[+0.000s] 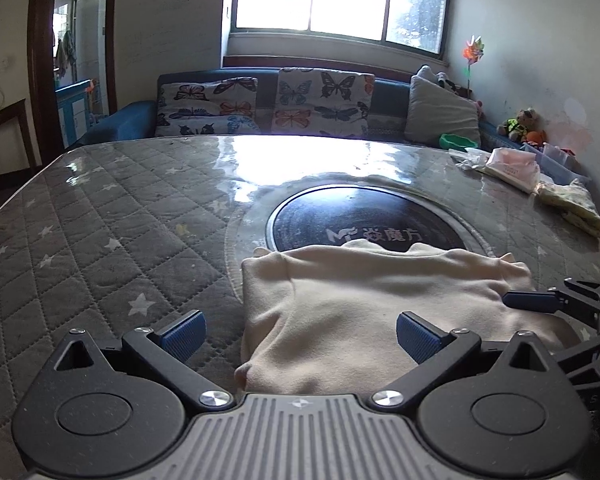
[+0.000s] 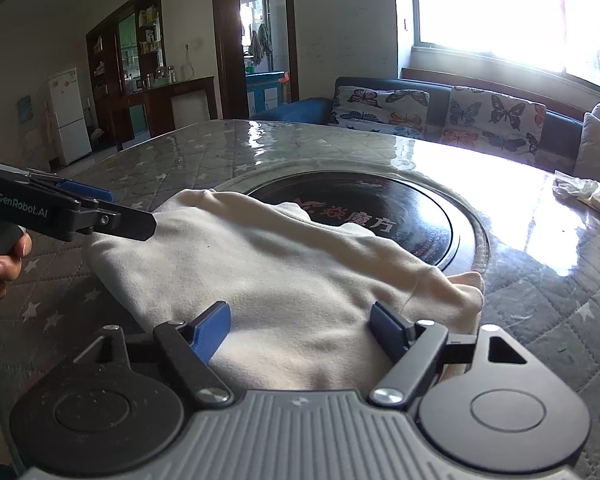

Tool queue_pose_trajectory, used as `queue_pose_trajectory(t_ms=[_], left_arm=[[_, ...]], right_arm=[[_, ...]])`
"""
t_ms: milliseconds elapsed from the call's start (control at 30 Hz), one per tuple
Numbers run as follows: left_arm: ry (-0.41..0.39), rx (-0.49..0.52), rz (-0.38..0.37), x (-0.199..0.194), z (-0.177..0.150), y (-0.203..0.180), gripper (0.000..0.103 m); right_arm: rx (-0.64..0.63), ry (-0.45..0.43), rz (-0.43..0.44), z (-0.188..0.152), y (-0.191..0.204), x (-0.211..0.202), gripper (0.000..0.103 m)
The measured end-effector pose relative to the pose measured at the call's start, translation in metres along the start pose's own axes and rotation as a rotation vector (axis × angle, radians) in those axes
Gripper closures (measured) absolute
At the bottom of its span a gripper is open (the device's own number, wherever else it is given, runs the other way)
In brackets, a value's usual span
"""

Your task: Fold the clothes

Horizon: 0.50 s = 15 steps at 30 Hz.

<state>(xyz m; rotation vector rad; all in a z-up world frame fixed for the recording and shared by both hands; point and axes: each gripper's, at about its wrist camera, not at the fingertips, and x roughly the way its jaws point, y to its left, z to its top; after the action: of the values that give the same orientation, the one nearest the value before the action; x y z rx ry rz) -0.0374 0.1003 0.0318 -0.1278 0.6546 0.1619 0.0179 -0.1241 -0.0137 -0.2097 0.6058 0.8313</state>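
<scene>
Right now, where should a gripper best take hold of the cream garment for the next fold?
Probably the cream garment at its loose right corner, approached from the right: that edge lies thin and free beside the dark round plate.

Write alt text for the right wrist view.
A cream garment lies folded on a quilted, star-patterned table, partly over its dark round centre plate. The right tool hangs open above its near edge; the left tool reaches in from the left.
</scene>
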Motion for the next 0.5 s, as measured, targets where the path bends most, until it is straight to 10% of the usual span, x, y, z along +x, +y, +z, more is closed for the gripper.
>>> queue_pose_trajectory(t_ms=[500], left_arm=[[0.003,0.029,-0.008,0.013,0.014,-0.015,0.0]], right_arm=[[0.007,0.023,0.073,0.001,0.0,0.005,0.0]])
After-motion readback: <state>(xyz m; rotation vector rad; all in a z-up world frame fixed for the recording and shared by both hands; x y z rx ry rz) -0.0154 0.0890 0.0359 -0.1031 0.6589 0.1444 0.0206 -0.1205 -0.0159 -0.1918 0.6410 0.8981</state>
